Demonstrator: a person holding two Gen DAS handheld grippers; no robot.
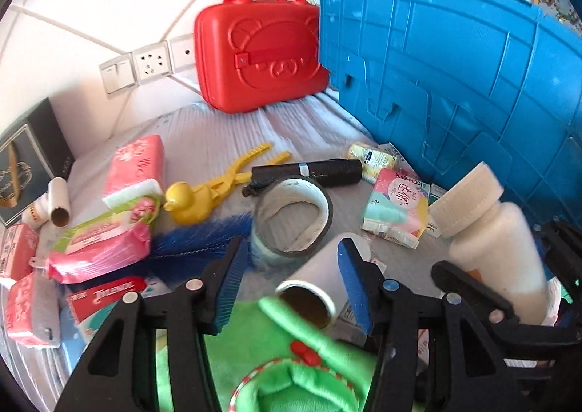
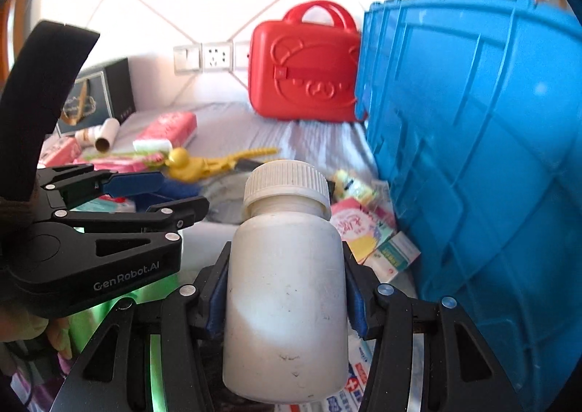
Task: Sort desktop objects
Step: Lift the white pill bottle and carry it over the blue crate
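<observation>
Your right gripper (image 2: 287, 306) is clamped on the white bottle (image 2: 285, 288), both blue pads pressed against its sides, with its ribbed cap (image 2: 286, 181) upright and clear of the clutter. The left wrist view shows the same bottle off to the right, tilted. Your left gripper (image 1: 291, 288) stands with its jaws apart. A white paper roll (image 1: 320, 284) lies between them, touching the right pad, while the left pad is clear of it, so it is not gripped. A green plush toy (image 1: 291, 368) sits beneath that gripper. Ahead on the grey desk (image 1: 225, 143) lie a tape ring (image 1: 293, 217), a yellow duck clip (image 1: 207, 194), a black roll (image 1: 309, 172) and pink tissue packs (image 1: 134, 164). The blue crate (image 2: 473, 143) stands on the right, beside the red case (image 2: 303, 74) at the back wall
</observation>
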